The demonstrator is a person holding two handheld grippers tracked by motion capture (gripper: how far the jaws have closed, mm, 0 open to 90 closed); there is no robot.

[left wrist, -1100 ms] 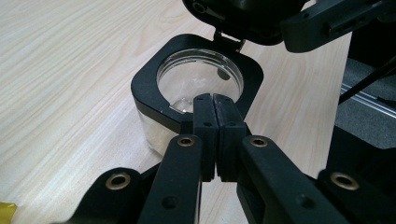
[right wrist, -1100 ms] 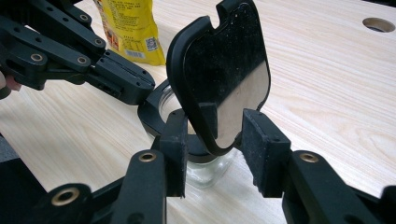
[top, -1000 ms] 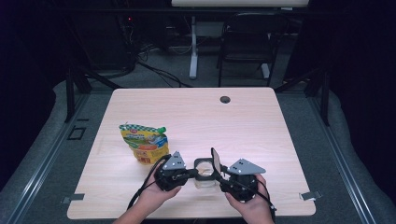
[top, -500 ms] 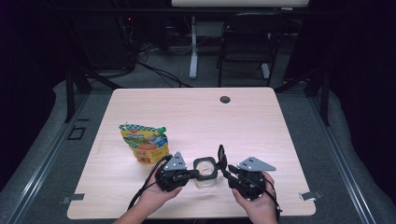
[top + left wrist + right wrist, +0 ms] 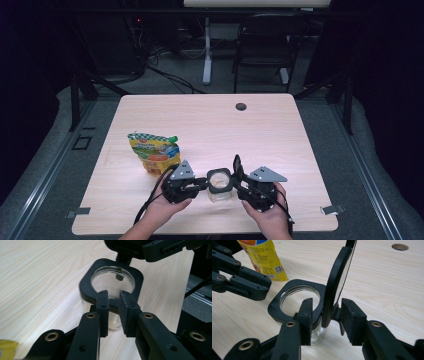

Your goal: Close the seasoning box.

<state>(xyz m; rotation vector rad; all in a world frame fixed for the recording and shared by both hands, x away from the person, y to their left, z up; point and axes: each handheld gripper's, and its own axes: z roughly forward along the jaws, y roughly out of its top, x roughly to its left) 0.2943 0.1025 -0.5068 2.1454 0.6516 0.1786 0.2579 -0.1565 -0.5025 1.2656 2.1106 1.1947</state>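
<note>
The empty glass jar [image 5: 219, 186], lid [image 5: 336, 285] upright, stands between left gripper [image 5: 113, 305] and right gripper [image 5: 325, 315], fingers just opening, gripping nothing.

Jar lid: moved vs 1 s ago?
Yes. The lid has swung right, away from the yellow pouch, which stayed put. It now stands upright at the right rim of the jar.

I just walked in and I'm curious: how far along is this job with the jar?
Done: the lid of the jar stands flipped up. In hand: the left gripper has just been opening its jaws at the rim's edge, the right gripper around the upright lid, neither pressing. Left, probably: the pouch sits untouched nearby, perhaps for filling the jar.
</note>
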